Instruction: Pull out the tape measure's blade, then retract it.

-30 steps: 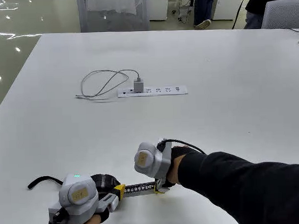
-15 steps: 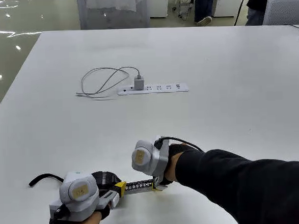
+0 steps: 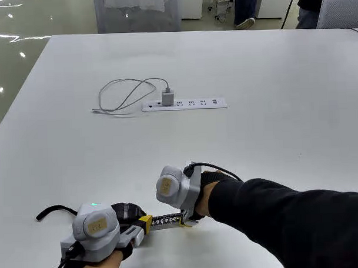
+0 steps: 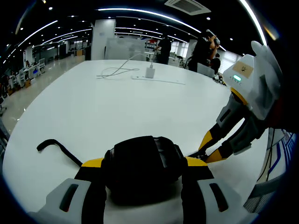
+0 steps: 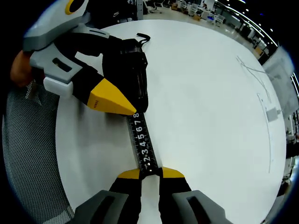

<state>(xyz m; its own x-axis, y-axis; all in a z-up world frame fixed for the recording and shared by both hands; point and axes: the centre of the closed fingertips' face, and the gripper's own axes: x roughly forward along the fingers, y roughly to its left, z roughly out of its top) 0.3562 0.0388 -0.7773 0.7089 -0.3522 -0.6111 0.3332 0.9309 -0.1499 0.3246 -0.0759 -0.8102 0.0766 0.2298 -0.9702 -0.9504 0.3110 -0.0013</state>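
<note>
The left gripper (image 4: 143, 162) has its yellow-tipped jaws clamped around the black, rounded tape measure case (image 4: 140, 151). The case sits on the white tabletop (image 3: 253, 78) near the front edge, at about 7 o'clock in the head view. A short run of pale steel blade with black numerals (image 5: 141, 140) reaches toward 3 o'clock from the case (digits up to 8 show). Its tip is pinched in the nearly closed right gripper (image 5: 149, 173). A white power strip (image 3: 195, 103) lies well apart, toward 12 o'clock.
</note>
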